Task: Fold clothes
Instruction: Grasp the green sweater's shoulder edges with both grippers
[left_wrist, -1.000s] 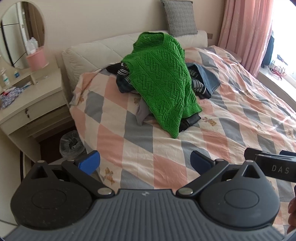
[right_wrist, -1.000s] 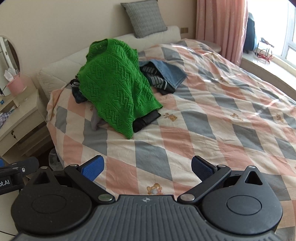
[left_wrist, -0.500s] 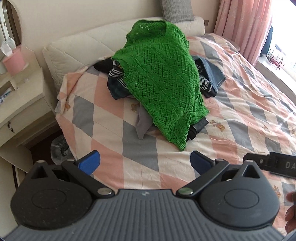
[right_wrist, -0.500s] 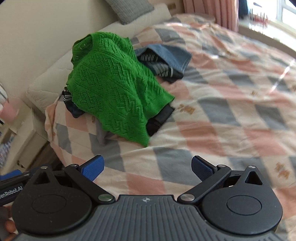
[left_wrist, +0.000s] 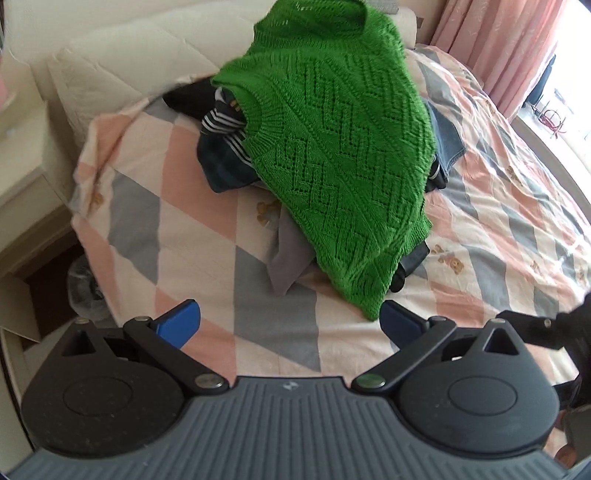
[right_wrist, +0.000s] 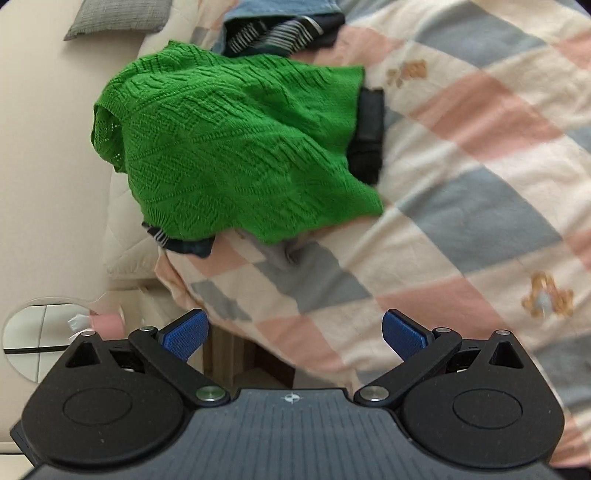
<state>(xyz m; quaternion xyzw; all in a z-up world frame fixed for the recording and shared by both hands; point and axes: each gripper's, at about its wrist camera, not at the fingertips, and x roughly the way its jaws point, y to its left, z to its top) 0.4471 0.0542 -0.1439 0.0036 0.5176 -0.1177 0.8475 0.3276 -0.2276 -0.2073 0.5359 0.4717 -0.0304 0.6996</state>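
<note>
Each hand-held gripper, left (left_wrist: 290, 321) and right (right_wrist: 293, 332), gapes wide, empty.

Both grippers are closer to the pile than a second ago. The green sweater (left_wrist: 332, 147) now fills the upper centre of the left view, and in the right view it (right_wrist: 236, 147) sits tilted at upper left, that camera having rolled sideways.

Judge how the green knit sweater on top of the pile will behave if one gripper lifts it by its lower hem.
The green knit sweater drapes over the pile of clothes, so it will probably sag and stretch. Its open-work knit might snag on a fingertip. It may drag the clothes beneath.
</note>
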